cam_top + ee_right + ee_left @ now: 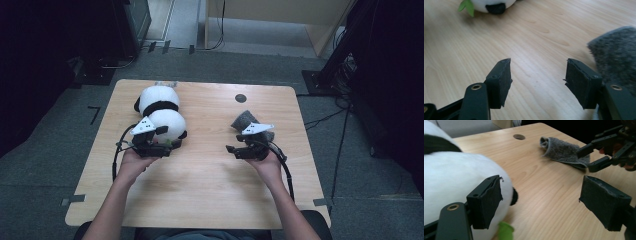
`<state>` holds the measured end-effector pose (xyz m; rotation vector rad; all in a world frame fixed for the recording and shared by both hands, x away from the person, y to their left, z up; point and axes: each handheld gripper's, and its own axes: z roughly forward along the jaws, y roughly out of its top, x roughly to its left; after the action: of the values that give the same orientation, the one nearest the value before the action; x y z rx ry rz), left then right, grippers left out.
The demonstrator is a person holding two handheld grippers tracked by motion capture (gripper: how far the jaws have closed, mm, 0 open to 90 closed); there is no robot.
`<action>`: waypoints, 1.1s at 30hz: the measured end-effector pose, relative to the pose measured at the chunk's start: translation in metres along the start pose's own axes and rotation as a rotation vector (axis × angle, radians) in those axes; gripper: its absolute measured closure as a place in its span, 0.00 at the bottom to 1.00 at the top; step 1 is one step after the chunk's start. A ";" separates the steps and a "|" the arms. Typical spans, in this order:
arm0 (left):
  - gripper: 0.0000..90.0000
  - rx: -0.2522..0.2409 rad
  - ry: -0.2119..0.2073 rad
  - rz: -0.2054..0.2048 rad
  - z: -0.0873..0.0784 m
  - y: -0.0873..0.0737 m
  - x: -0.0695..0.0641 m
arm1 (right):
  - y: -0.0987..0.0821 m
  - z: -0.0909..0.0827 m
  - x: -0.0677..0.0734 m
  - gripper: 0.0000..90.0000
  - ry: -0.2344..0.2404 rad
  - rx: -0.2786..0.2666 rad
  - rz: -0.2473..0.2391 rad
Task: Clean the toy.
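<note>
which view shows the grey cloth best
The left gripper view: the cloth lies whole and sharp. The high view has it small, partly behind the right gripper; the right gripper view catches a blurred edge.

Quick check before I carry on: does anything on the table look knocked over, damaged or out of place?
Nothing spilled or broken. The plush panda lies on the wooden table beside the left gripper. The grey cloth is rumpled, one end rolled over. The felt pad on one left jaw looks frayed at its top corner.

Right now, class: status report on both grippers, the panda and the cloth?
Left gripper open beside plush panda. Right gripper open, grey cloth alongside. Nothing between them.
</note>
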<state>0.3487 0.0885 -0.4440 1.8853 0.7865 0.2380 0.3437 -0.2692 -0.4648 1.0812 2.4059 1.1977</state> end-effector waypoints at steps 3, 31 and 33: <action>0.19 0.014 -0.004 0.004 0.007 -0.003 -0.006 | -0.003 0.003 0.007 0.44 0.005 -0.008 -0.017; 0.20 0.235 -0.037 0.097 0.067 -0.048 -0.050 | -0.042 0.034 0.050 0.43 -0.003 0.056 -0.035; 0.20 0.265 -0.020 0.110 0.072 -0.053 -0.051 | -0.044 0.037 0.049 0.42 -0.014 0.061 -0.044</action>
<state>0.3237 0.0165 -0.5131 2.1811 0.7292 0.1895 0.3055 -0.2299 -0.5173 1.0448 2.4571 1.1051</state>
